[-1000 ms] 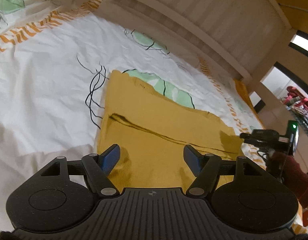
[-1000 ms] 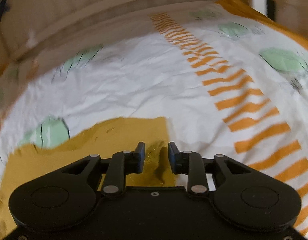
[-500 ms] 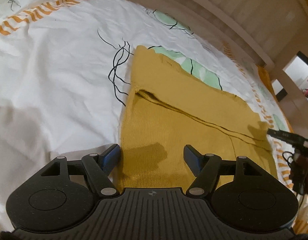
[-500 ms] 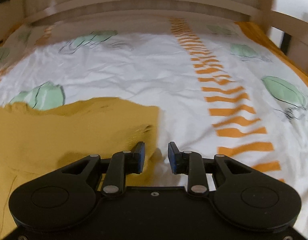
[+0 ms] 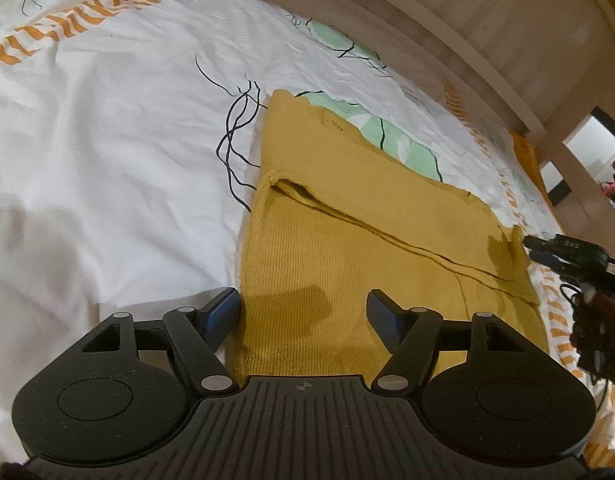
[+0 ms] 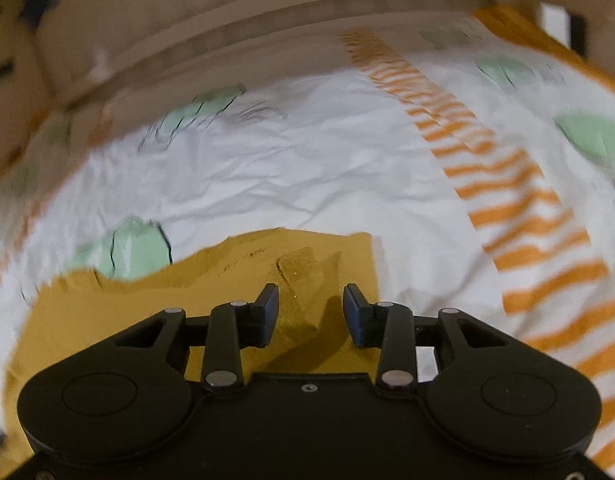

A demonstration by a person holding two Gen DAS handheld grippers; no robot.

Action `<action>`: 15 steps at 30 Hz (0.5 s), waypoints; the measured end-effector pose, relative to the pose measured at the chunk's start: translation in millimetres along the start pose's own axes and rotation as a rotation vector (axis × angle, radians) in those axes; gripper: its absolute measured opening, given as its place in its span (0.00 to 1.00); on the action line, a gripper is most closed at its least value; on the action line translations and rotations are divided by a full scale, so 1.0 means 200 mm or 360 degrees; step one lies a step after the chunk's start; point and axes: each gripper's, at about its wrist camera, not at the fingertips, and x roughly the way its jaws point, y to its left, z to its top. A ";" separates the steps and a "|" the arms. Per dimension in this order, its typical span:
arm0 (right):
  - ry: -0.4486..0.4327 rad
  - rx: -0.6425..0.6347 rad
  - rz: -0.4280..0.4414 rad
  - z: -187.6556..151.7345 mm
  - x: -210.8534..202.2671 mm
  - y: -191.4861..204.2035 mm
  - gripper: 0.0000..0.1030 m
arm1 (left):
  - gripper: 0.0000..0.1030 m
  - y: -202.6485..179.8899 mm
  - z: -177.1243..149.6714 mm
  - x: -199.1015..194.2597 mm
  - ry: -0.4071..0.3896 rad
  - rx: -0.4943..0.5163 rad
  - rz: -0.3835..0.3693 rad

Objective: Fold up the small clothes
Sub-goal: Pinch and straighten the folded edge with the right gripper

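I see the yellow knit garment (image 5: 347,248) lying folded flat on the bed sheet (image 5: 107,160). My left gripper (image 5: 303,304) hangs over its near edge, fingers spread wide. My right gripper (image 6: 310,307) sits at a raised corner of the cloth, fingers partly apart, gripping nothing.
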 end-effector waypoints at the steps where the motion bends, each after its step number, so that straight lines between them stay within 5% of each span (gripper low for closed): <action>1: -0.0002 0.0065 0.0021 0.00 -0.01 -0.03 0.46 | 0.67 0.00 0.00 0.00 -0.0001 0.0003 0.0002; 5: 0.0009 0.0164 0.0067 -0.02 -0.03 -0.09 0.48 | 0.67 -0.01 0.00 0.00 -0.0003 0.0008 0.0005; 15: 0.0092 0.0045 0.0062 -0.07 0.05 -0.03 0.48 | 0.67 0.00 0.00 0.00 -0.0002 0.0008 0.0005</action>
